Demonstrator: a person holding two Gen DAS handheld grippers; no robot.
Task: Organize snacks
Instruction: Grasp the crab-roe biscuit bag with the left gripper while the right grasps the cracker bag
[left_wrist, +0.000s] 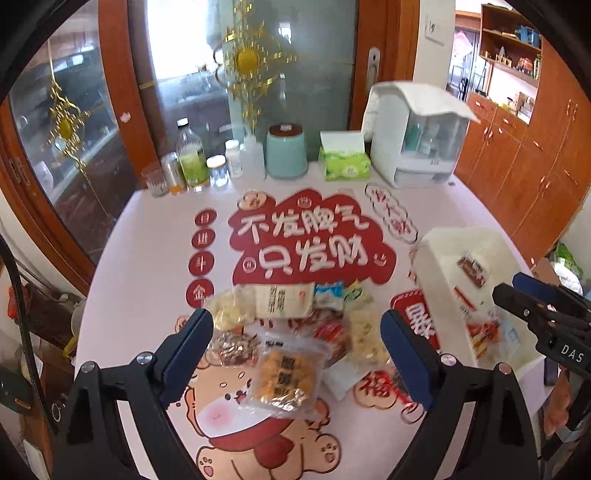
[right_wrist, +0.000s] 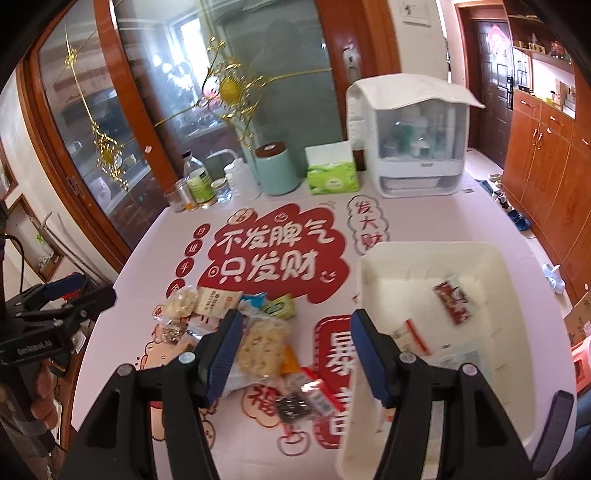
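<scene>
On the table, at the left, the left gripper hangs above the snack pile with jaws spread wide and nothing held. Just right of it, the right gripper stands with jaws parted, empty, over the pile's edge (a pale packet lies below). Farthest right, the white bin holds a red packet and several others.

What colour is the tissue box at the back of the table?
Green tissue box, clearest in the right wrist view.
</scene>
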